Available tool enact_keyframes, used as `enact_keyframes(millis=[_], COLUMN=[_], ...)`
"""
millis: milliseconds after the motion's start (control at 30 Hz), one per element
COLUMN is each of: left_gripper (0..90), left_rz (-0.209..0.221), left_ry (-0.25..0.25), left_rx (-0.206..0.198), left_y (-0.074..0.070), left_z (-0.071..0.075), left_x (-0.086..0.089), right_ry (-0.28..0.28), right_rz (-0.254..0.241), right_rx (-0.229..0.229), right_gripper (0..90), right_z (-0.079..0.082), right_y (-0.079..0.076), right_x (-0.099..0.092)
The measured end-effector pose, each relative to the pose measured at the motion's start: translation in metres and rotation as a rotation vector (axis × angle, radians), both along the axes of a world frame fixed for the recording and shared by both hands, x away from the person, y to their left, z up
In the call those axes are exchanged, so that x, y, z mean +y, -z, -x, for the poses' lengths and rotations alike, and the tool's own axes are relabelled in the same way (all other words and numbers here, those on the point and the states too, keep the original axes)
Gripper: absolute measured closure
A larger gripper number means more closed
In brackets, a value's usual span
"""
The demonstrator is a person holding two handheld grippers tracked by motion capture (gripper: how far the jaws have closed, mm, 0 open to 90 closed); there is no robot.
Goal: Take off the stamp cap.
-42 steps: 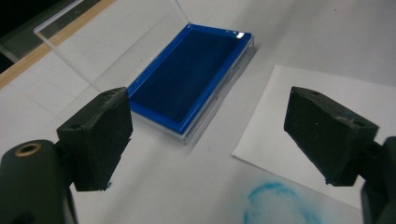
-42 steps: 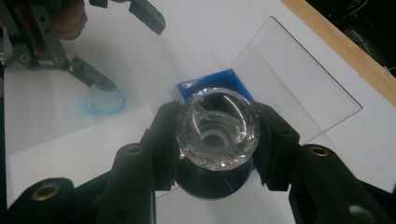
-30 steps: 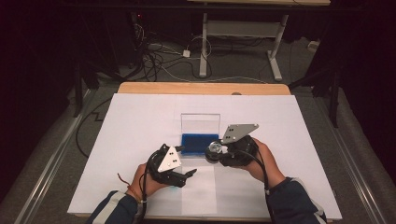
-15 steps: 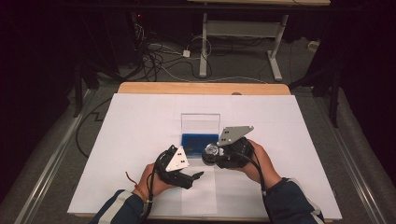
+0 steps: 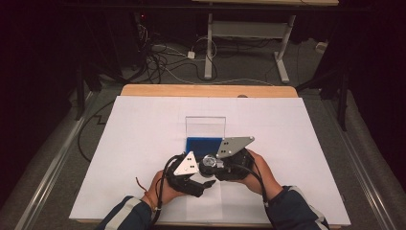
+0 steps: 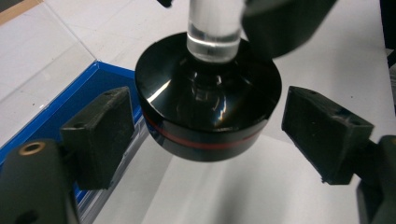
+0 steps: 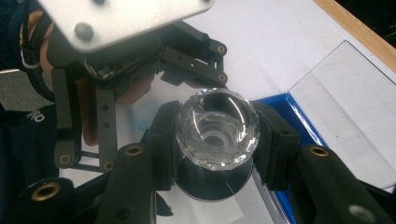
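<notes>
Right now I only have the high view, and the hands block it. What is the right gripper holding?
Observer: The right gripper is shut on a clear faceted knob, with its fingers pressing both sides.
Operator: Anything under the knob?
Observer: A round black base with a thin red line round it. The clear stem runs into its top.
Operator: Is the left gripper on it?
Observer: No. The left gripper has just been closing. The base sits between its fingers with a gap on each side.
</notes>
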State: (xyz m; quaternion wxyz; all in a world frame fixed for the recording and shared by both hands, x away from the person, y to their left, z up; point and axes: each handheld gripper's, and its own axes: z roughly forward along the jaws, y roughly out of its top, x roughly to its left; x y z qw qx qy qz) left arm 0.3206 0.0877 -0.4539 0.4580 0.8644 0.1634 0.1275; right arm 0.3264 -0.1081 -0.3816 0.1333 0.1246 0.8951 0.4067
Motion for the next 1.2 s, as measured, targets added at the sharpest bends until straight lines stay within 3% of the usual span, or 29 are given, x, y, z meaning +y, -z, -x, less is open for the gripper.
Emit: enact_keyframes(millis=[200, 433, 533, 833, 1000, 1200], left_gripper=[22.1, 22.4, 28.9, 36.0, 36.4, 36.7], left_rz=[0.016, -0.010, -0.007, -0.009, -0.040, -0.075], left_ry=[0.003, 0.016, 0.018, 0.037, 0.029, 0.027], left_rx=[0.008, 0.007, 0.007, -0.004, -0.032, -0.036], left_y=[0.0009, 0.0039, 0.0037, 0.0055, 0.0045, 0.0039], left_z=[-0.0019, -0.0024, -0.0022, -0.0017, 0.0002, -0.0005], left_x=[0.0029, 0.0004, 0.0013, 0.0004, -0.0004, -0.0009], right_ry=[-0.001, -0.006, -0.003, -0.011, -0.010, 0.001], right_rz=[-0.012, -0.023, -0.029, -0.036, -0.034, -0.028], right_rx=[-0.001, 0.008, 0.011, 0.020, 0.022, 0.025], right_gripper=[56.4, 56.3, 56.3, 56.4, 56.4, 56.4], right_z=[0.0017, 0.0017, 0.0013, 0.0013, 0.0011, 0.0013], right_y=[0.0011, 0.0008, 0.0000, 0.0001, 0.0005, 0.0021], right_x=[0.0019, 0.0006, -0.0003, -0.0009, -0.0017, -0.0012])
